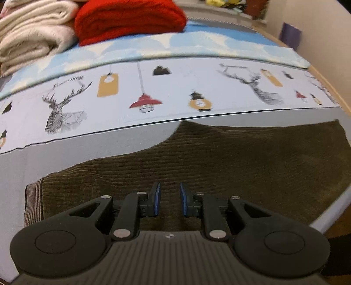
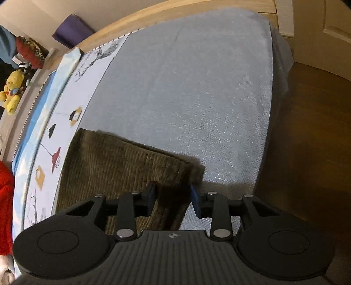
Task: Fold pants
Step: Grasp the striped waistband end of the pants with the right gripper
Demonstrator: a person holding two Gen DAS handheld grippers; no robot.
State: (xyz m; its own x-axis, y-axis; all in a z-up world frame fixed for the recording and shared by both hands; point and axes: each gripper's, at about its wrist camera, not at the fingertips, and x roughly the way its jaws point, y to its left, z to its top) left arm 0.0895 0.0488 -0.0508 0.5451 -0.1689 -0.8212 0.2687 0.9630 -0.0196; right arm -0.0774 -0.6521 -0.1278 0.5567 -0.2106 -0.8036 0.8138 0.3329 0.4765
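With both the left gripper (image 1: 169, 199) and right gripper (image 2: 173, 198) parted and empty over the pants (image 1: 219, 157) on the bed (image 2: 197, 87), an edge grasp is judged to be needed next for a fold.

Olive ribbed pants (image 1: 219, 166), grey sheet (image 2: 197, 87)

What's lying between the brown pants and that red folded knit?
In the left wrist view: bare grey sheet, a deer-and-lamp printed cloth, then a blue-and-white blanket lie between the pants and red knit.
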